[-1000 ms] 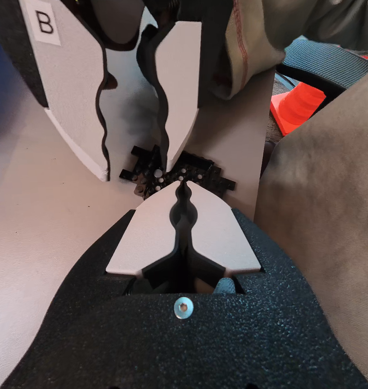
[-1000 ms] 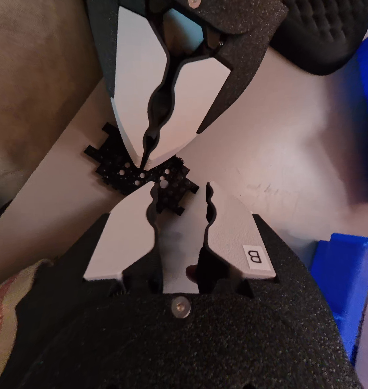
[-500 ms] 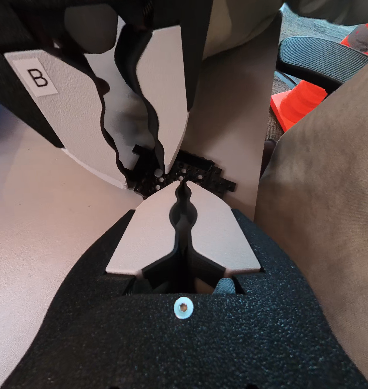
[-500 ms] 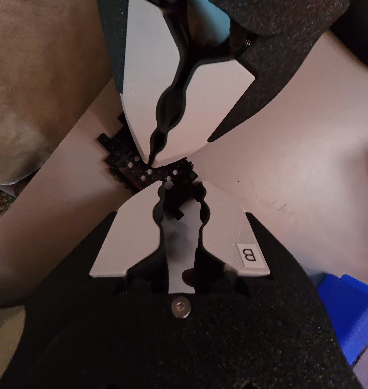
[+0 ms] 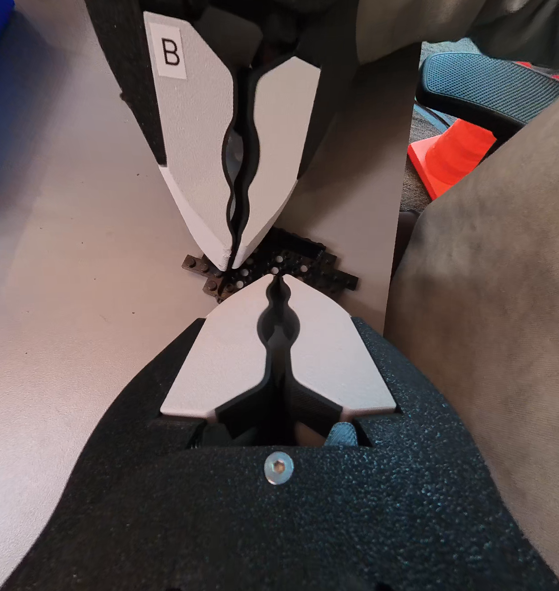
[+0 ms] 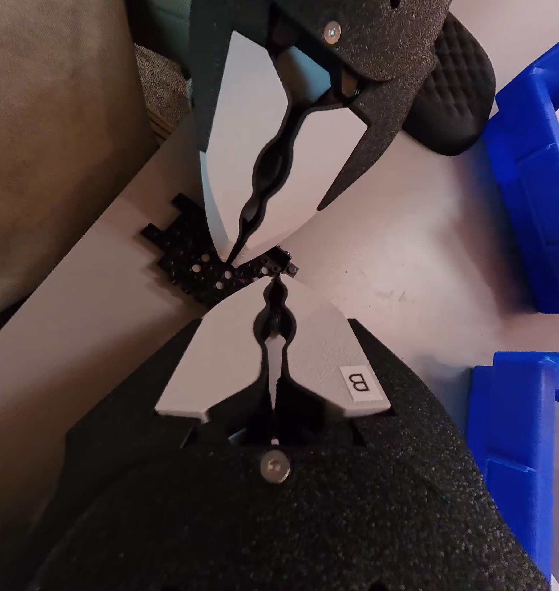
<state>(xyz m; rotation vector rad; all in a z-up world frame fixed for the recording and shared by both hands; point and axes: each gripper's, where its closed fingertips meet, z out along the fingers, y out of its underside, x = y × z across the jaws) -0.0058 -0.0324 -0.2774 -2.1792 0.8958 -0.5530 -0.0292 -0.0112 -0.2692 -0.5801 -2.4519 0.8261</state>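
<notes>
Left wrist view is showing both the left hand-held gripper [image 5: 276,279] and right hand-held gripper [image 5: 231,260] pinching closed on the black studded plate [image 5: 291,260] lying between them on the tabletop [image 5: 79,256].

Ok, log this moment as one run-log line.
left tool: shut, tips at flat black studded brick plate | right tool: shut at plate's edge | plate flat on white table | blue plastic bins beside

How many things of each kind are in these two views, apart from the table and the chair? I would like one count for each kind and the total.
grippers: 2 (left gripper, right gripper)
black studded plate: 1
blue bins: 2
orange cone: 1
Total: 6
</notes>
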